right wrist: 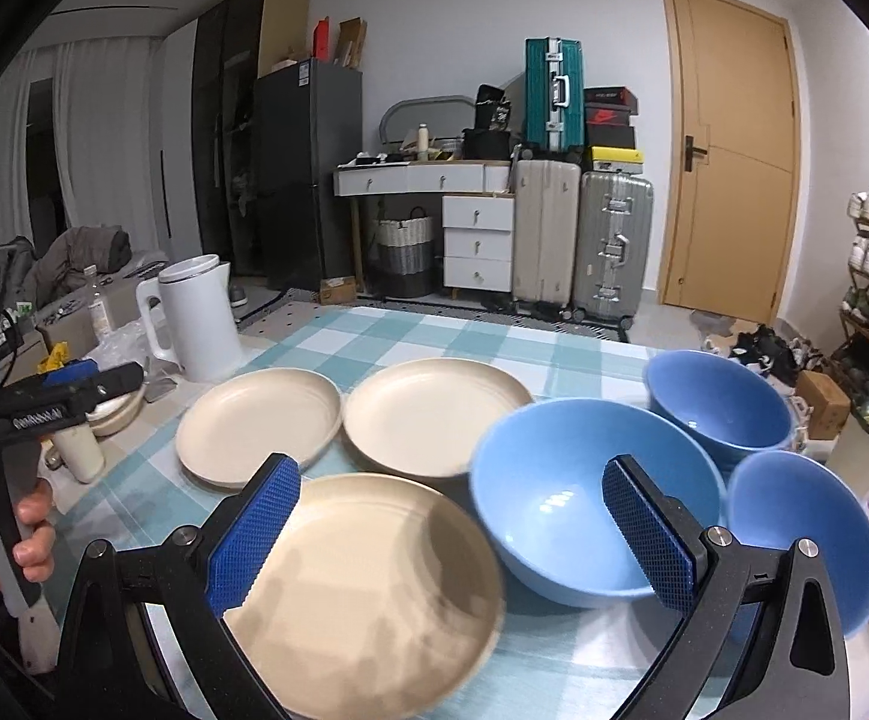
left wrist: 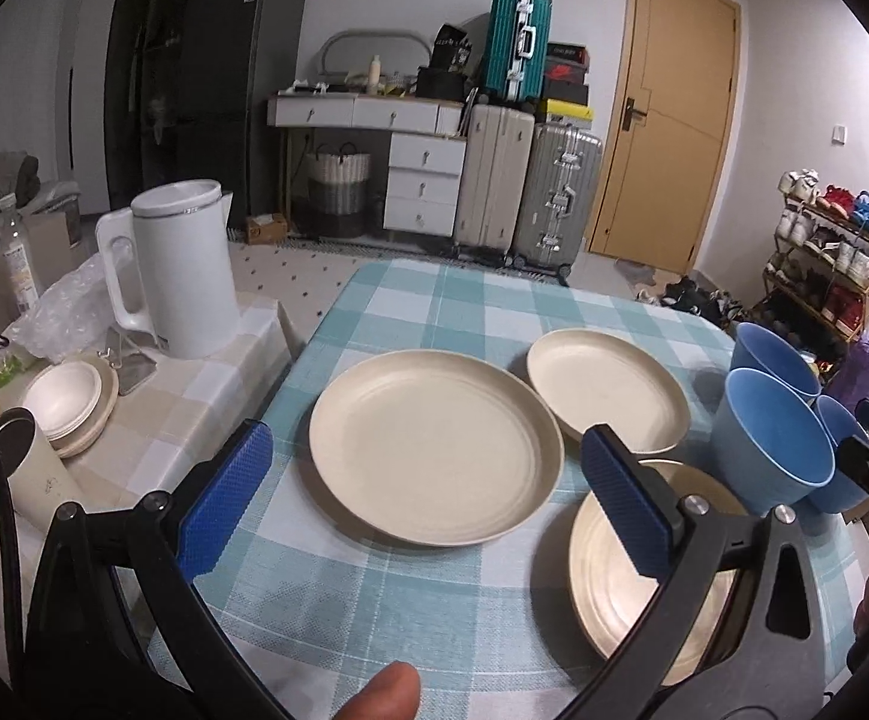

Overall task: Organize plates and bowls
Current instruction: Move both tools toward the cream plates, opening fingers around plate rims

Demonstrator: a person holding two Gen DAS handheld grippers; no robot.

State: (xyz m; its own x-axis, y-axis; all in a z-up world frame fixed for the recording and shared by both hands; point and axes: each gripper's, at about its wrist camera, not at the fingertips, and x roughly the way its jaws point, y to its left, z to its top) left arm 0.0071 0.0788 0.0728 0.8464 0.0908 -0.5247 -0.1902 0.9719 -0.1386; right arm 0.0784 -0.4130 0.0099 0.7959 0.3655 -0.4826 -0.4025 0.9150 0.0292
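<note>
Left wrist view: we see left gripper [left wrist: 428, 483] fingers wide, above a cream plate [left wrist: 434, 447].
Right wrist view: we see right gripper [right wrist: 452, 531] fingers wide, empty, between nearest plate [right wrist: 368, 594] and blue bowl [right wrist: 560, 492].

You will find almost nothing legible here. The red shoebox [right wrist: 611, 117] stacked far right of centre, beside the teal suitcase [right wrist: 553, 95], carries a white swoosh mark, though no letters can be made out. The embossed lettering on the left gripper [right wrist: 107, 384] arm is too blurred to read.
</note>
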